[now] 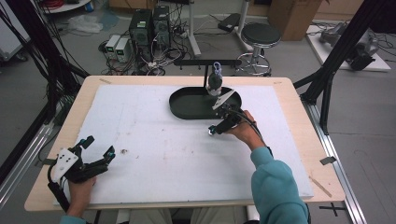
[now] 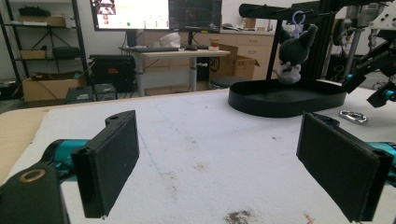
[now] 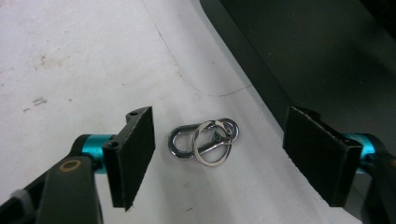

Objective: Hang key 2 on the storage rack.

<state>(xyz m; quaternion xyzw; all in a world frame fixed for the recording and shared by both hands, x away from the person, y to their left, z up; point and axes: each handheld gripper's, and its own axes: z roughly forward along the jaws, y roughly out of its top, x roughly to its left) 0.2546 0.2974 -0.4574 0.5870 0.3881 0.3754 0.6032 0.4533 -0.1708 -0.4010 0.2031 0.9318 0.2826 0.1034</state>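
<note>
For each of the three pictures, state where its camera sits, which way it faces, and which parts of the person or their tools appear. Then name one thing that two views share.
High view: above the table's near edge, looking forward and down; both forearms, left gripper and right gripper show.
Left gripper view: on that gripper, looking level across the white mat to the black oval tray; two black open jaws.
Right gripper view: looking down at the silver metal carabiner with key ring, lying untouched between its jaws.
Shared: the carabiner appears in both gripper views.
</note>
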